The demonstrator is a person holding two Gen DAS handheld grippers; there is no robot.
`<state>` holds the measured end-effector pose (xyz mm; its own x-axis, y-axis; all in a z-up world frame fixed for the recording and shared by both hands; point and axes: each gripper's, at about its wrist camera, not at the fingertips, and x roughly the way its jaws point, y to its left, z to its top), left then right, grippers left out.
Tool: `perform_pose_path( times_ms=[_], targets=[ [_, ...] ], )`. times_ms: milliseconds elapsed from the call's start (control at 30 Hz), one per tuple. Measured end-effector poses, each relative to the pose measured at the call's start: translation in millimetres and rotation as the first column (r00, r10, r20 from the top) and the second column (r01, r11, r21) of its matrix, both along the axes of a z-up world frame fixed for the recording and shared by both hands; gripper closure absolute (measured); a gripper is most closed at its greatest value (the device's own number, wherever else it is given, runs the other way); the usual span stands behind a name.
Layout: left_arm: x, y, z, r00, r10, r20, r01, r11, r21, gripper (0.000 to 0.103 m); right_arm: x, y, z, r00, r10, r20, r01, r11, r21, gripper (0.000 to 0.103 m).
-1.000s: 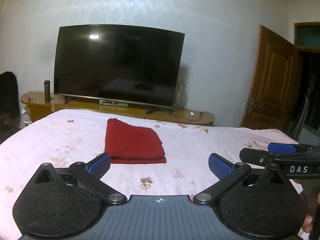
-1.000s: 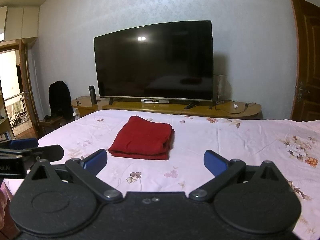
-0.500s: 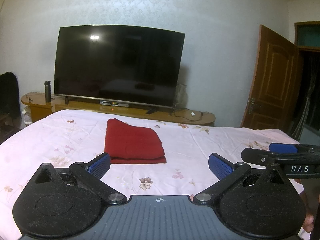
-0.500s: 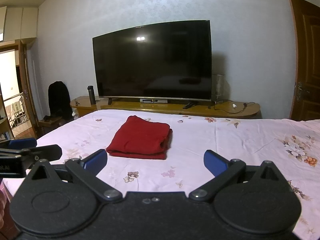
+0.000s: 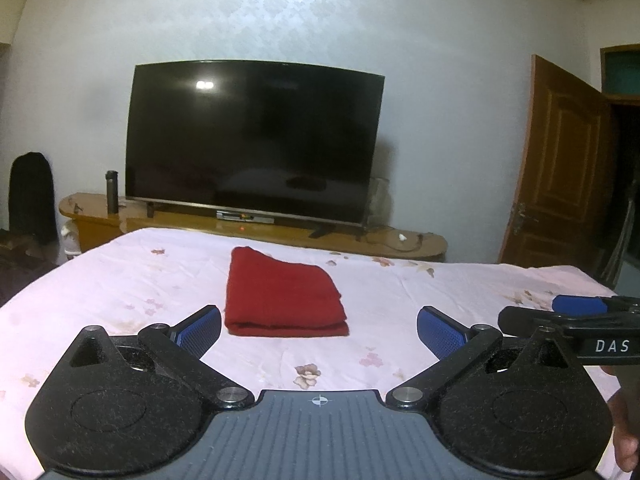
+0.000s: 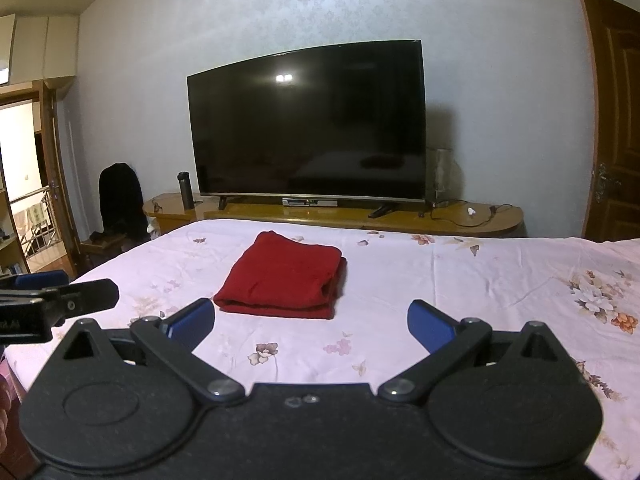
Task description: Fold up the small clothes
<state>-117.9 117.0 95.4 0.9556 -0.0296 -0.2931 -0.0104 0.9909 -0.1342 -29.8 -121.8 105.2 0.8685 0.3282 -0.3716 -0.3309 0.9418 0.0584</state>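
Observation:
A red garment [image 5: 282, 294] lies folded into a neat rectangle on the pink floral bedsheet [image 5: 120, 280]; it also shows in the right wrist view [image 6: 282, 276]. My left gripper [image 5: 319, 330] is open and empty, held back from the garment's near edge. My right gripper [image 6: 311, 322] is open and empty, also short of the garment. The right gripper shows at the right edge of the left wrist view [image 5: 576, 316], and the left gripper at the left edge of the right wrist view [image 6: 60, 300].
A large black TV [image 5: 252, 140] stands on a low wooden cabinet [image 5: 400, 240] beyond the bed. A dark flask [image 5: 112, 192] stands on the cabinet's left end. A wooden door [image 5: 560, 168] is at the right, a dark chair [image 6: 118, 196] at the left.
Both grippers have drawn back and risen slightly, so the garment sits a little farther off. The garment has not moved and both grippers stay open.

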Motion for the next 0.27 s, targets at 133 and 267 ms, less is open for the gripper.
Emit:
perform_pose_path(
  times_ms=[133, 267],
  targets=[
    [1.2, -2.1, 0.6, 1.000, -0.012, 0.008, 0.012, 1.000, 0.017, 0.000, 0.6, -2.0, -0.8, 1.000, 0.002, -0.002, -0.002, 1.000, 0.003, 0.001],
    [4.6, -3.2, 0.9, 1.000, -0.015, -0.010, 0.015, 1.000, 0.004, 0.000, 1.5, -3.5, -0.4, 1.000, 0.009, 0.000, -0.009, 1.000, 0.005, 0.001]
  ],
)
